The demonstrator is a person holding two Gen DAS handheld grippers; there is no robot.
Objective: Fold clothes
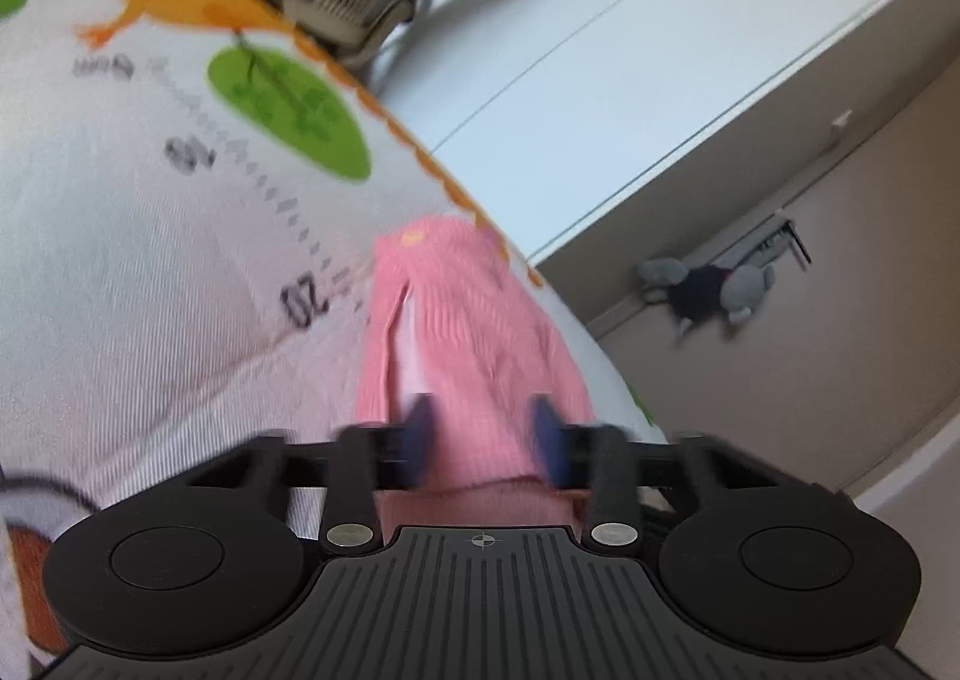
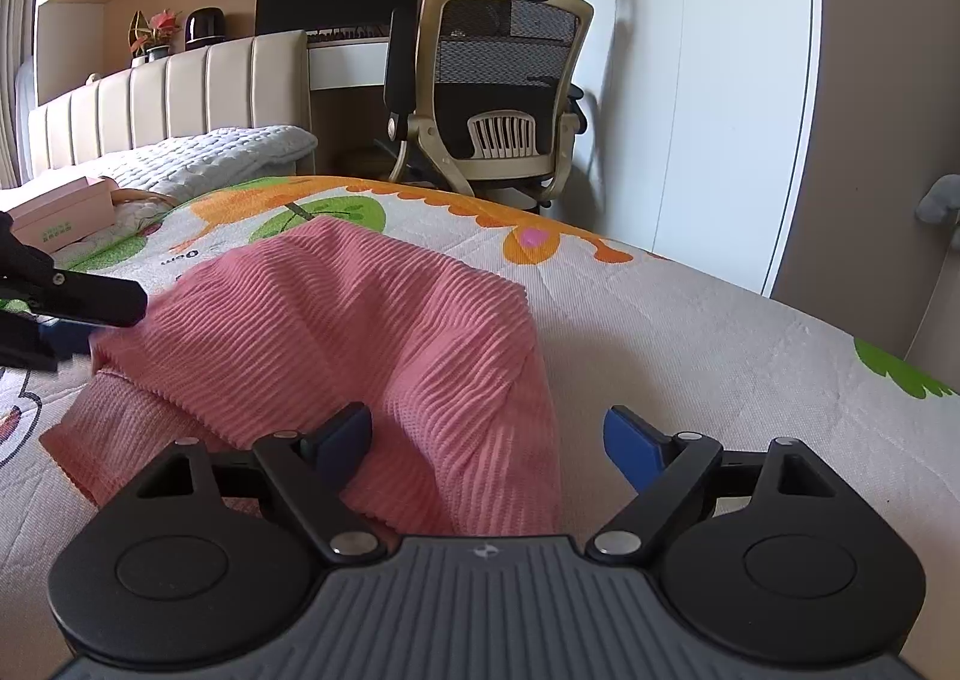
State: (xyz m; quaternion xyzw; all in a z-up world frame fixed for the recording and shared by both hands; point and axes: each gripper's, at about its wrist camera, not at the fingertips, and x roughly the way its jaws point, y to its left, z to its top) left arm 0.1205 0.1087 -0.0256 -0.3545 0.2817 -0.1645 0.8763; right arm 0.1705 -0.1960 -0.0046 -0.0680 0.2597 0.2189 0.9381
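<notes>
A: So, from the left wrist view, where does the folding stand?

B: Blurred, but the pink ribbed knit garment [image 1: 474,332] lies on the white cartoon-printed bed cover [image 1: 150,260], just inside its orange border. The left gripper [image 1: 483,434] has its blue pads partly apart with pink cloth between them; whether they pinch it, I cannot tell.

A: And the right wrist view?

B: Clearer. The garment [image 2: 360,332] is humped and doubled over itself on the bed cover [image 2: 690,332], not a flat tidy packet. The right gripper [image 2: 489,440] stands wide open over its near edge, holding nothing.

A: Finished, then?

B: I'd judge not; that loose, bulging fold wants flattening or another fold.
</notes>
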